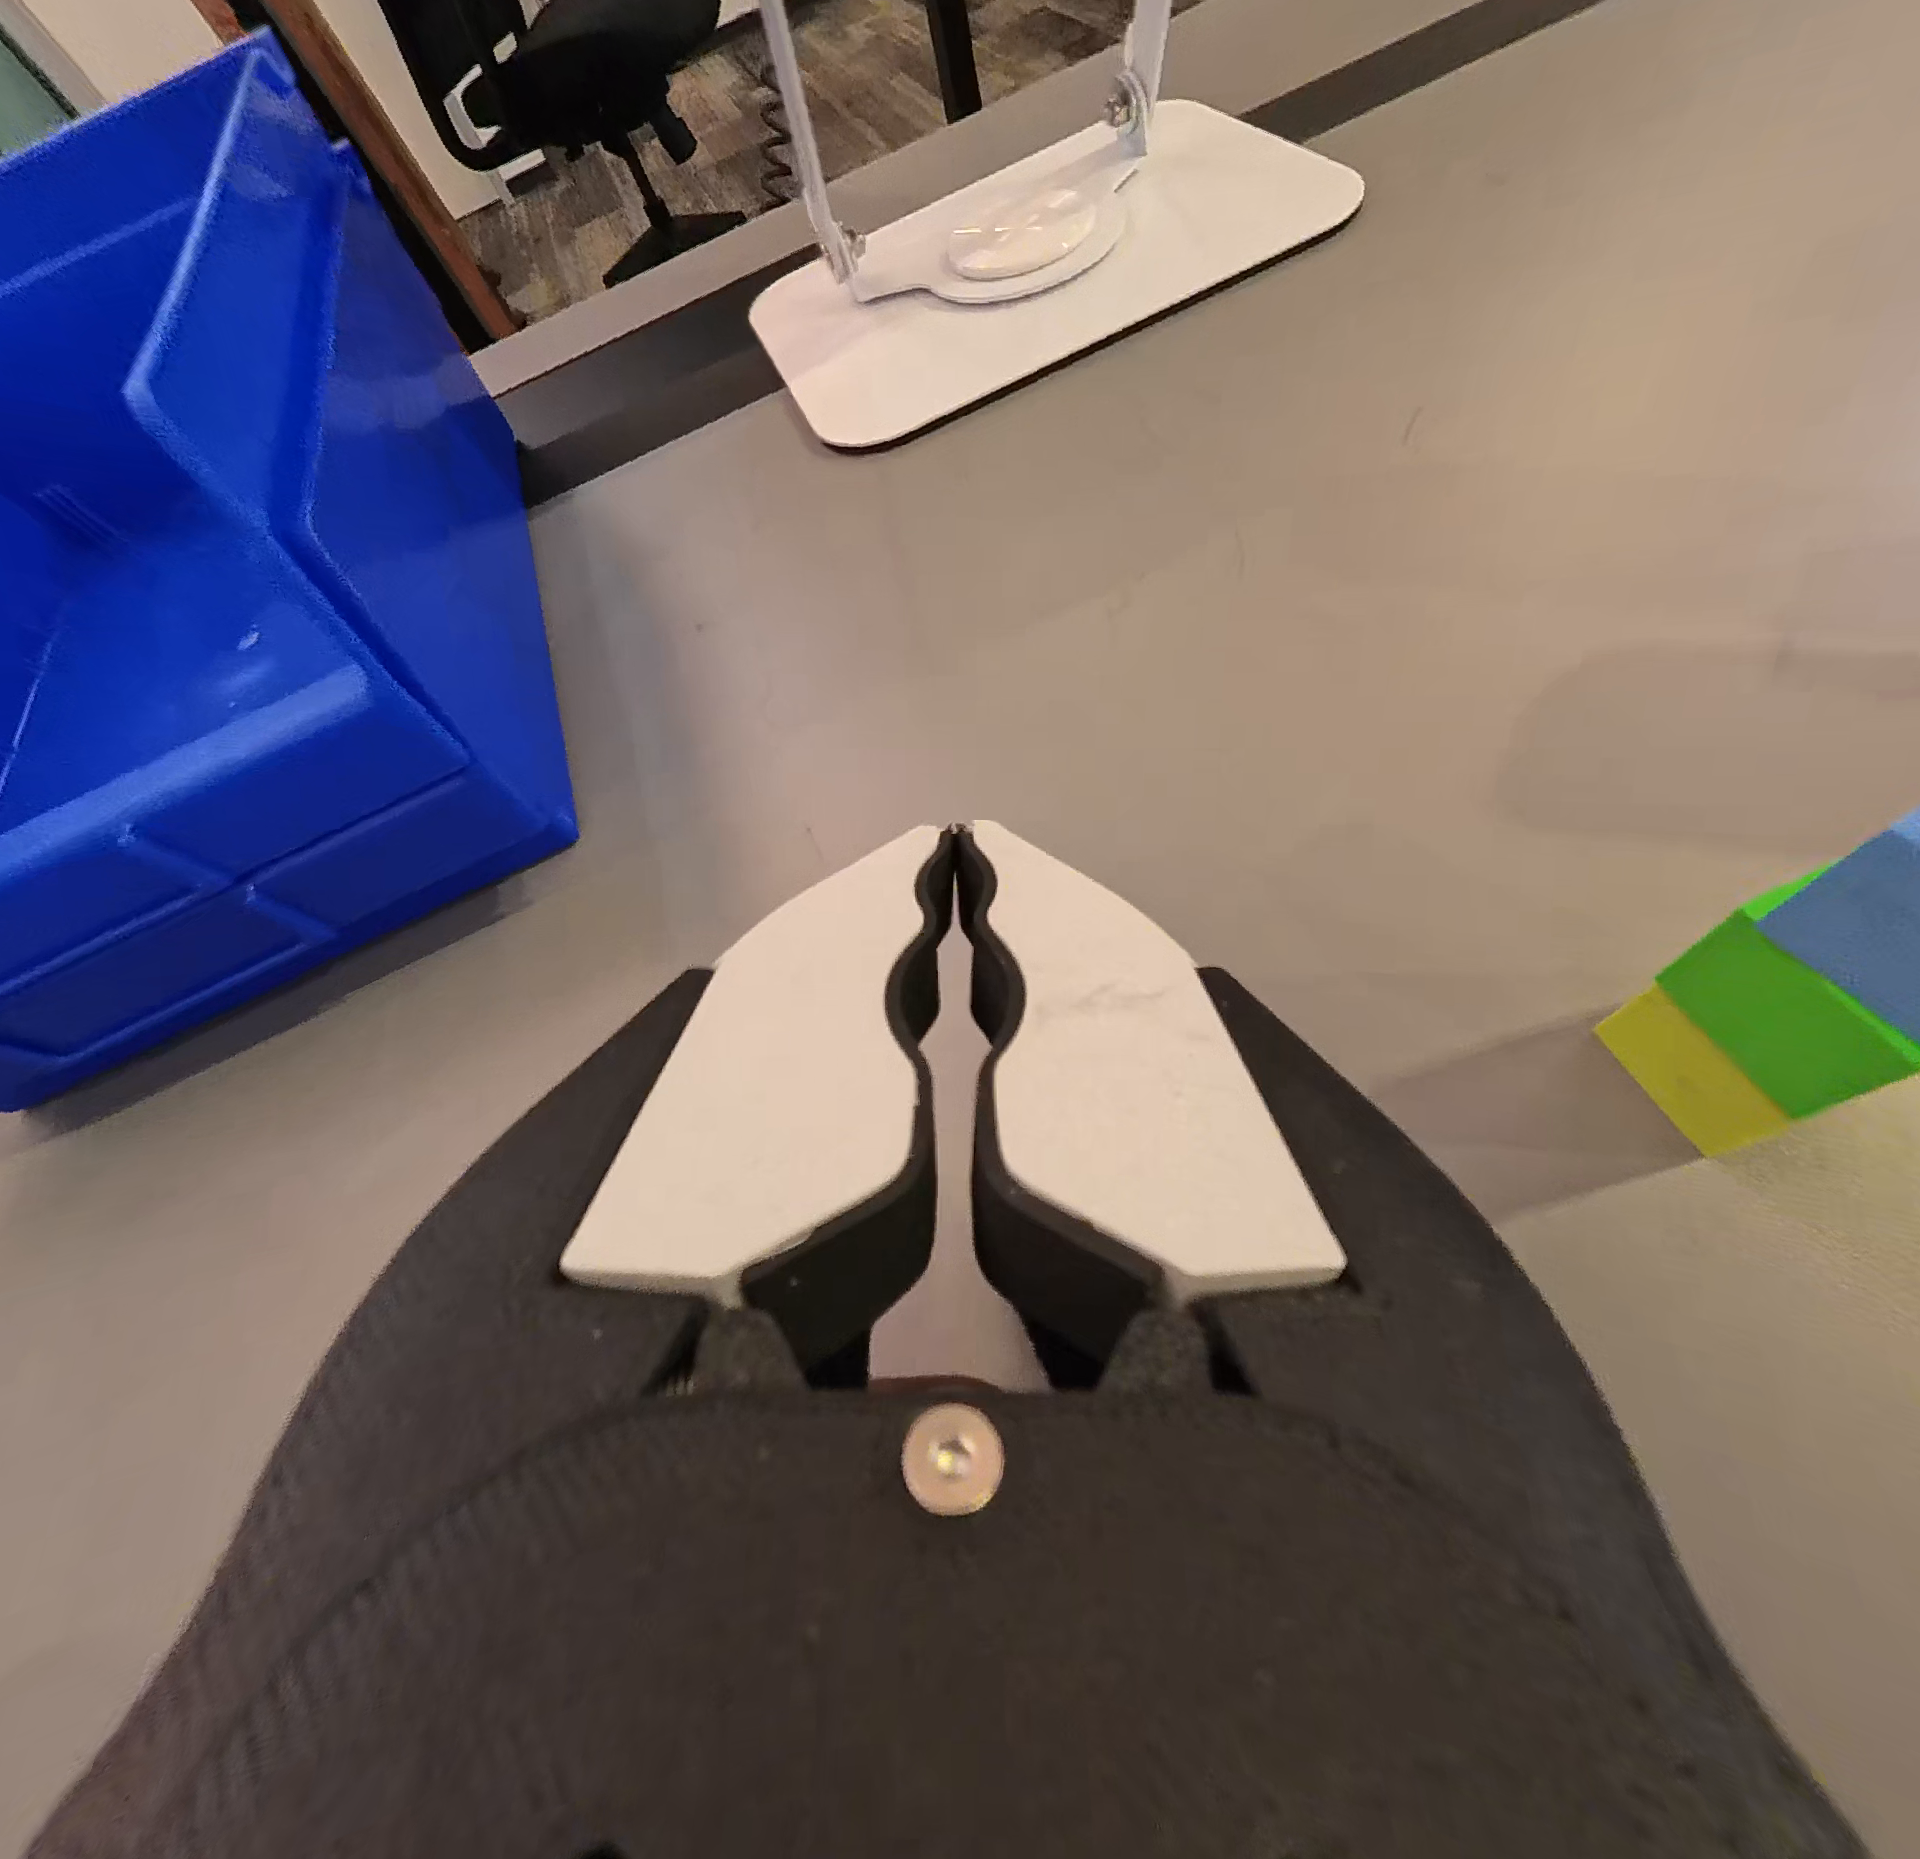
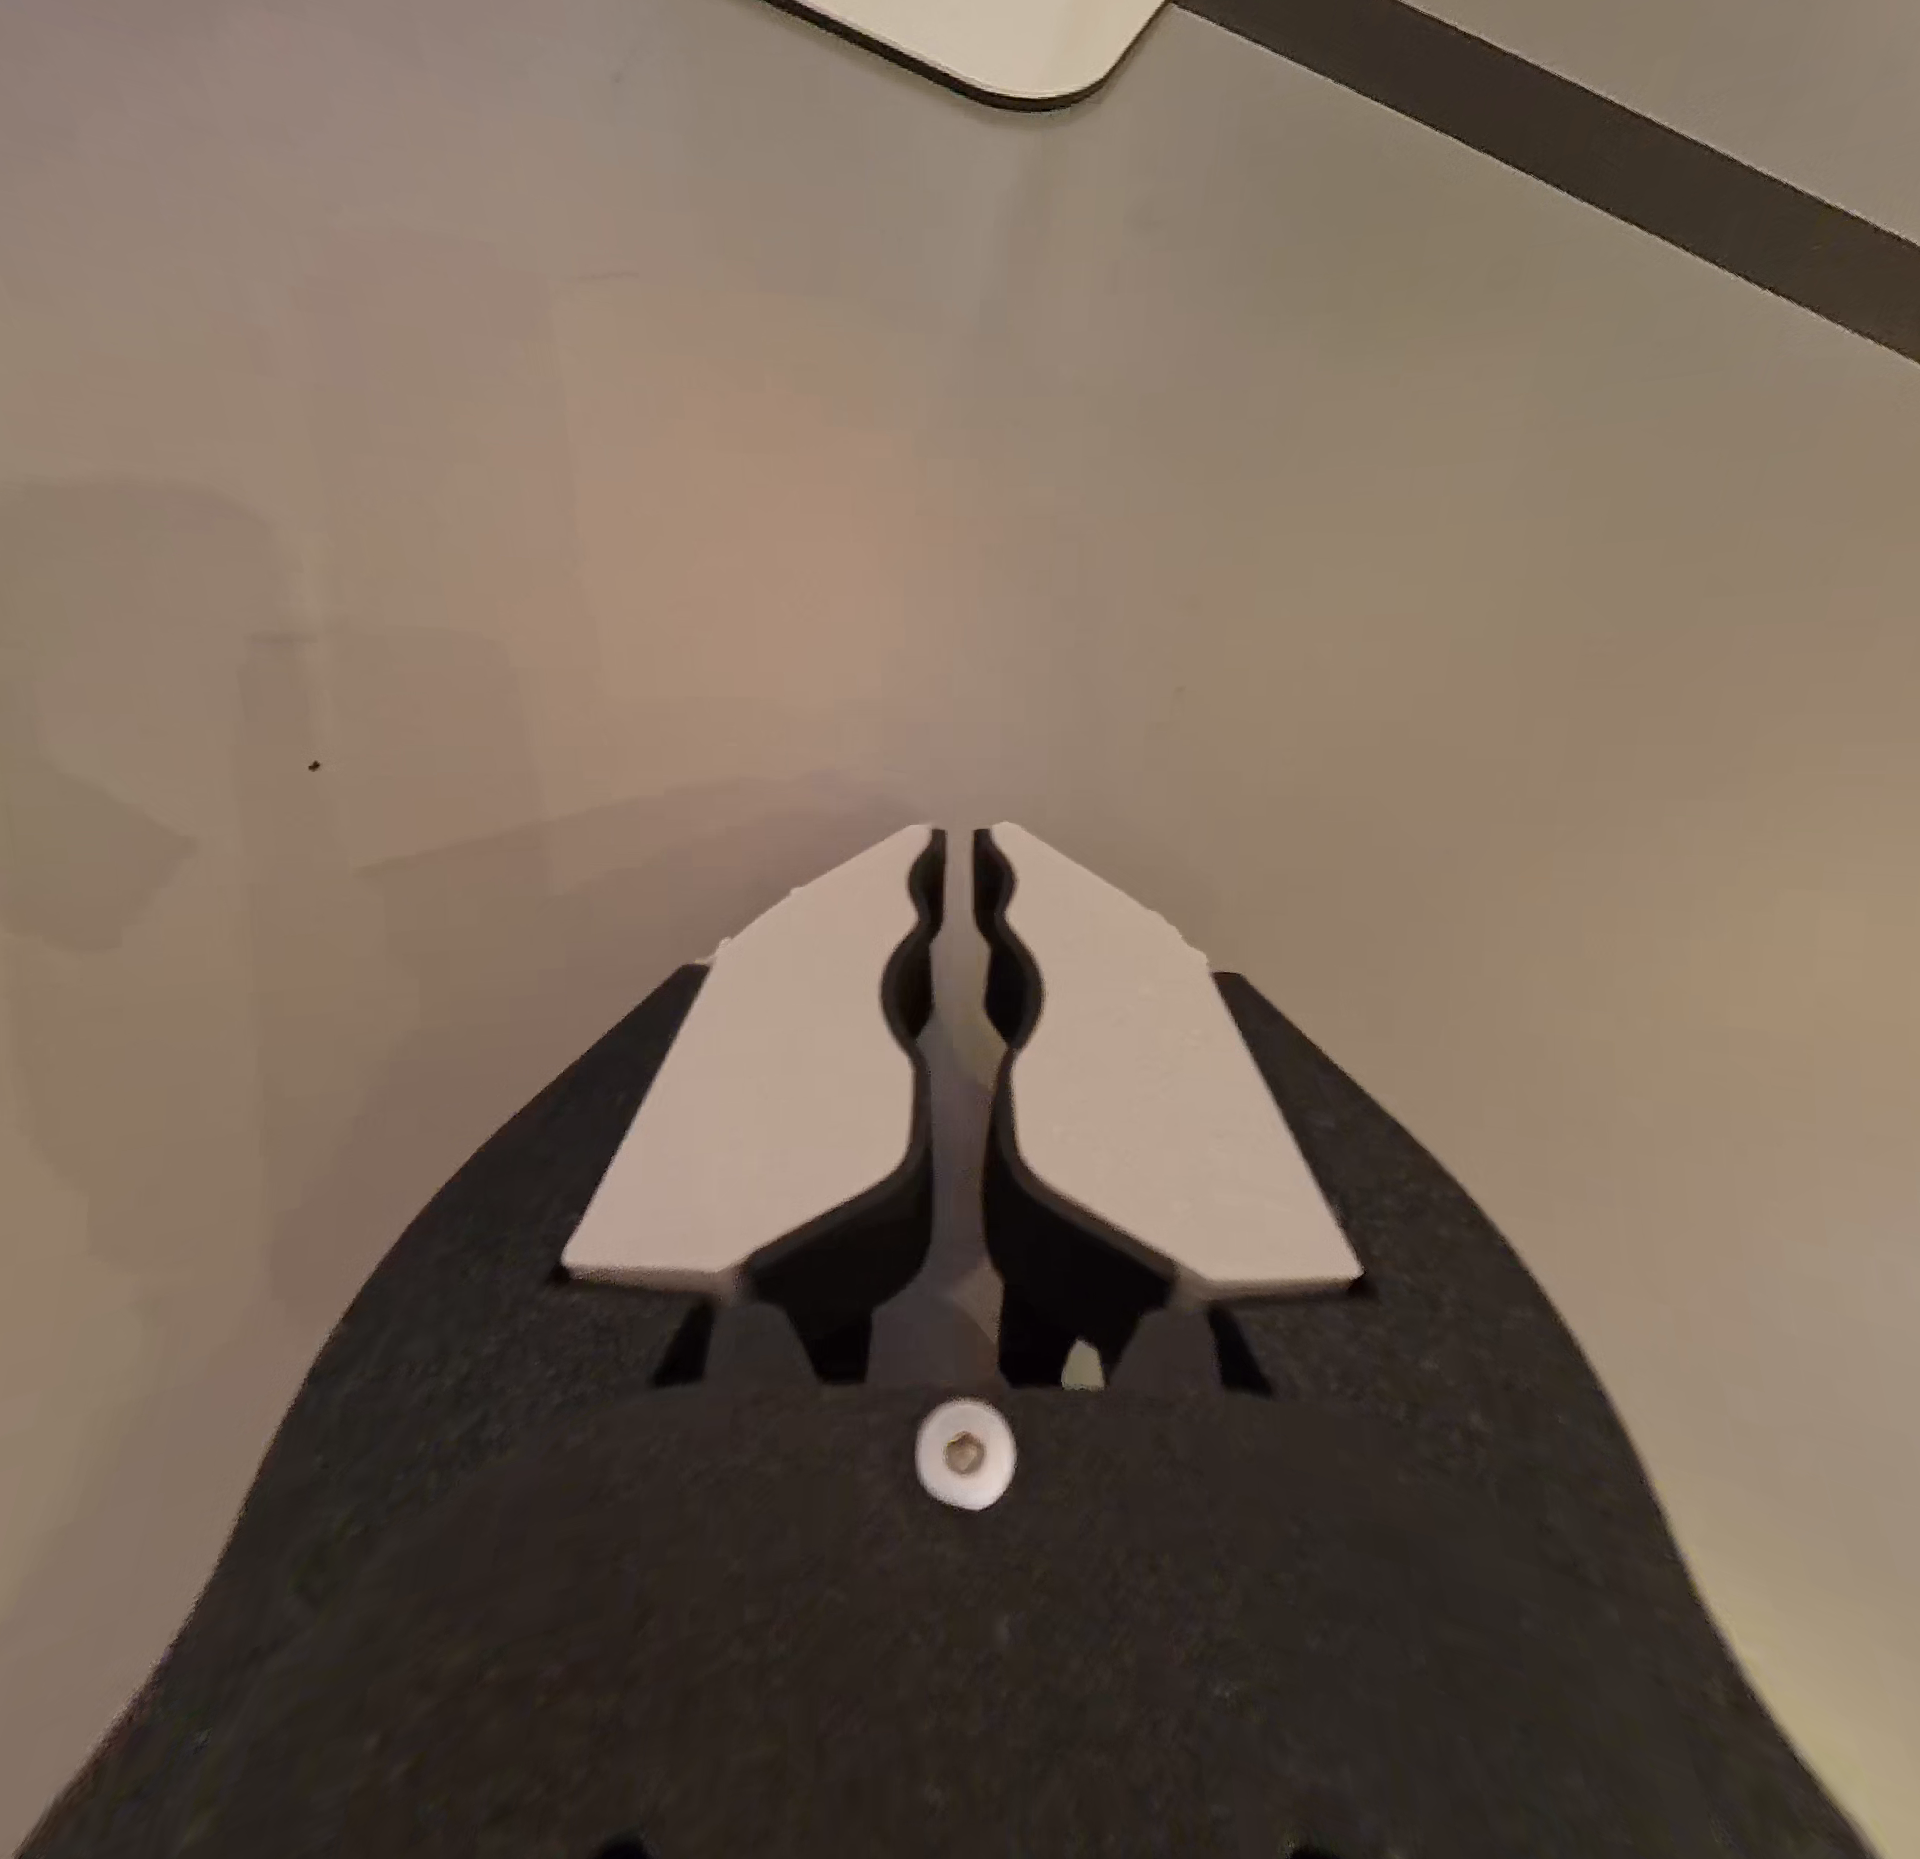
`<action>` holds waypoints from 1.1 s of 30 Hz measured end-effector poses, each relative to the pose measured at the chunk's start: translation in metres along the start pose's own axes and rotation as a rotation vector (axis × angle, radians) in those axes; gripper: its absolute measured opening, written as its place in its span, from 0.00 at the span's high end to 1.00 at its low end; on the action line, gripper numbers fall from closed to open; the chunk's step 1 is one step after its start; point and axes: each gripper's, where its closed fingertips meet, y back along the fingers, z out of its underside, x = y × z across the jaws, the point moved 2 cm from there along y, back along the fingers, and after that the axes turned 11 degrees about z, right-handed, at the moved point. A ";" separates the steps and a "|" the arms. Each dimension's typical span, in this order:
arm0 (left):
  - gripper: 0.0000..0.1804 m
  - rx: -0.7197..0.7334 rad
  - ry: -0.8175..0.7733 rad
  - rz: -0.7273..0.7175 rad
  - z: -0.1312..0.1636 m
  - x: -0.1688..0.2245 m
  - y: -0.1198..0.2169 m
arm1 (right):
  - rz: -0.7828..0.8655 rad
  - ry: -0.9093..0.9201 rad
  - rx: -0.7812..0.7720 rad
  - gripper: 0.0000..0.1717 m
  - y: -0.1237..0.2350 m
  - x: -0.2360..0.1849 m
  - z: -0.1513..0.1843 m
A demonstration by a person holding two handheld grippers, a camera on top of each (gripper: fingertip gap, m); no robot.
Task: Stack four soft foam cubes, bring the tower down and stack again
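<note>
Left gripper (image 1: 954,830) pinched together on nothing over the table (image 1: 1143,614); right gripper (image 2: 961,830) a sliver apart, bare. Yellow (image 1: 1683,1082), green (image 1: 1787,1020), blue (image 1: 1860,926) cubes piled at right.

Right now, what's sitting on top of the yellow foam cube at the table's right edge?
A green foam cube rests on the yellow foam cube, with a blue foam cube above it. The picture's edge cuts off anything higher, so a fourth cube cannot be seen.

Blue cube (image 1: 1860,936) cut by right edge
</note>
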 end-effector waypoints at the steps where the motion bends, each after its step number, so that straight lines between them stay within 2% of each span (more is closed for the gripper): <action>1: 1.00 0.005 0.009 0.000 0.000 -0.001 0.001 | -0.003 -0.009 0.003 1.00 0.001 0.001 0.000; 8: 1.00 -0.008 0.051 -0.003 0.004 0.000 0.005 | -0.008 -0.043 -0.009 1.00 0.000 0.008 0.003; 15: 1.00 -0.080 0.164 -0.046 0.024 -0.011 0.033 | -0.004 -0.070 -0.013 0.99 -0.001 0.015 0.006; 19: 1.00 -0.132 0.196 -0.046 0.030 0.003 0.049 | -0.006 -0.089 -0.014 0.99 -0.002 0.019 0.008; 21: 1.00 -0.146 0.216 0.003 0.029 0.024 0.048 | -0.007 -0.095 -0.012 0.99 -0.002 0.020 0.008; 24: 1.00 -0.175 0.202 0.094 0.016 0.069 0.025 | -0.003 -0.098 -0.011 0.99 -0.001 0.022 0.007; 26: 1.00 -0.181 0.158 0.178 -0.003 0.109 -0.001 | -0.001 -0.104 -0.008 0.99 0.000 0.024 0.007; 28: 1.00 -0.140 0.180 0.254 -0.029 0.136 -0.024 | 0.009 -0.102 -0.007 0.99 0.003 0.028 0.006; 31: 1.00 -0.098 0.186 0.287 -0.056 0.145 -0.037 | 0.038 -0.131 0.010 1.00 0.010 0.044 0.007; 33: 1.00 -0.086 0.175 0.288 -0.060 0.139 -0.034 | 0.044 -0.174 0.027 1.00 0.014 0.055 0.007</action>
